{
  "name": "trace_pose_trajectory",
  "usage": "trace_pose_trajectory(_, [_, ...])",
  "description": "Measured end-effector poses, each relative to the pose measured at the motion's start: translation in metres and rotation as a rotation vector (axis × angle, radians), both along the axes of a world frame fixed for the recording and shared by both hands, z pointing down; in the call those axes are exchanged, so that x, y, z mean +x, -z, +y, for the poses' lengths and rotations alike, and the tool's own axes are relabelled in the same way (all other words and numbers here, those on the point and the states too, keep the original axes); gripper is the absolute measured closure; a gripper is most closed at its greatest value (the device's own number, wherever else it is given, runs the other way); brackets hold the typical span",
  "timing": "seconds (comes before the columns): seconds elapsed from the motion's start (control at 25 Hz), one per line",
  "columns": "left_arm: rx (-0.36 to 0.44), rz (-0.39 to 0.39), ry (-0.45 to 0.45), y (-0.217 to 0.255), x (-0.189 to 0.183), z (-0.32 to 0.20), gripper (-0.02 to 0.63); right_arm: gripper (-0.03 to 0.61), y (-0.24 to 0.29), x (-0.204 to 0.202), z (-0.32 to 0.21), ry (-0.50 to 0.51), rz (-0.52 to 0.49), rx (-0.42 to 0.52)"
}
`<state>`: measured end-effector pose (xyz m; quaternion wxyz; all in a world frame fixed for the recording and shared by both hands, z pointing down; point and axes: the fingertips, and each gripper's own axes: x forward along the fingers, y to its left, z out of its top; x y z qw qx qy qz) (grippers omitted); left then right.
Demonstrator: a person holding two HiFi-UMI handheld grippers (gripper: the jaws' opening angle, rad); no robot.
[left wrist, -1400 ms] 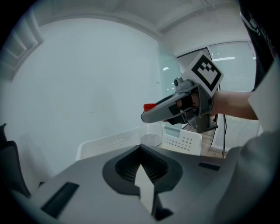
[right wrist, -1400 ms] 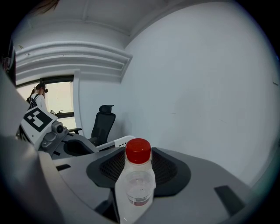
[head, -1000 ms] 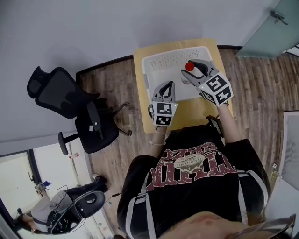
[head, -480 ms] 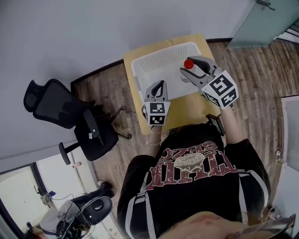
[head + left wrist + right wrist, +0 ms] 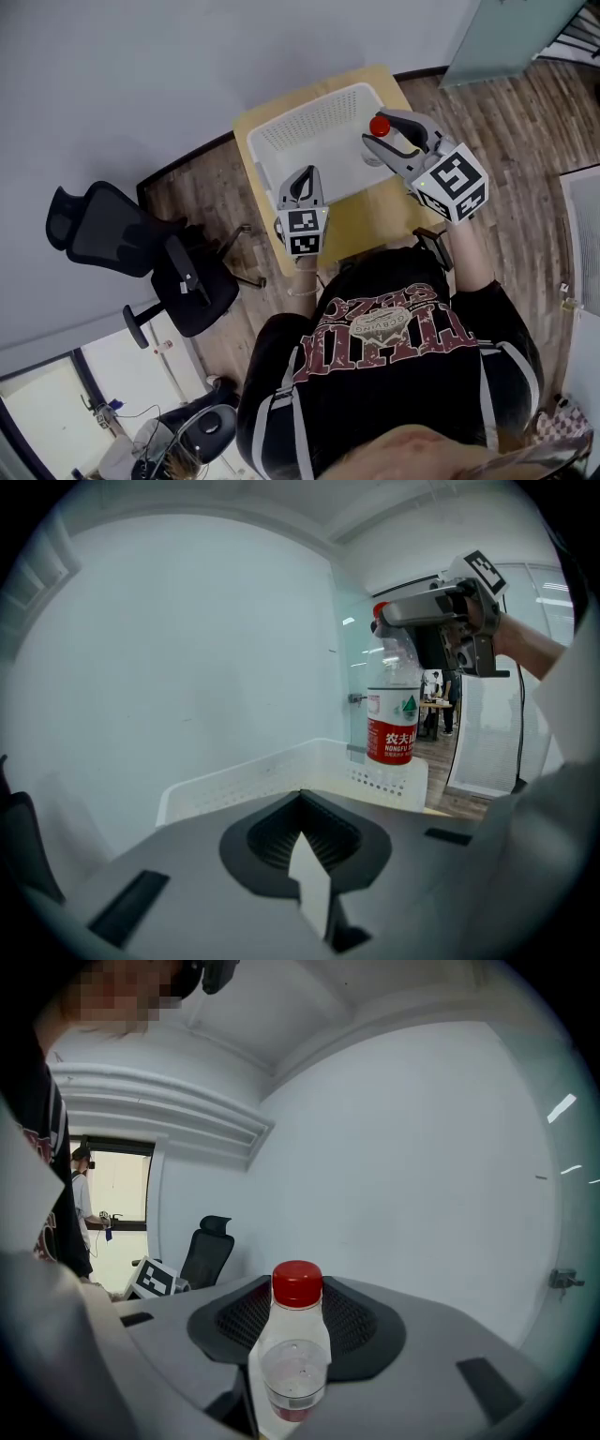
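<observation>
A clear plastic bottle (image 5: 294, 1358) with a red cap (image 5: 297, 1284) and a red label stands upright between the jaws of my right gripper (image 5: 292, 1372), which is shut on its neck. In the left gripper view the same bottle (image 5: 392, 716) hangs in the air above the far corner of a white perforated basket (image 5: 272, 778), under the right gripper (image 5: 433, 613). From the head view, the right gripper (image 5: 386, 129) is over the basket (image 5: 302, 120). My left gripper (image 5: 301, 180) is shut and holds nothing, at the basket's near rim.
The basket sits on a small wooden table (image 5: 375, 214) against a pale wall. A black office chair (image 5: 108, 230) stands to the left on the wood floor. A glass door (image 5: 487, 733) is to the right.
The right gripper has risen with the bottle, so the whole bottle now shows upright above the basket in the left gripper view. The left gripper has barely moved.
</observation>
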<state>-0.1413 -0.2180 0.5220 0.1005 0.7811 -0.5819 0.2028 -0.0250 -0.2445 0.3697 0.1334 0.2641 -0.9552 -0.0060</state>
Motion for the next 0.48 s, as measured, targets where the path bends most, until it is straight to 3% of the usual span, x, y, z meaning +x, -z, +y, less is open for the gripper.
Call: trace_pose_trajectory(0.48, [-0.020,-0.031,-0.012,-0.006,0.000,-0.001,0.569,0.405,0.041,0.058,0.005,-0.123,-0.075,0.075])
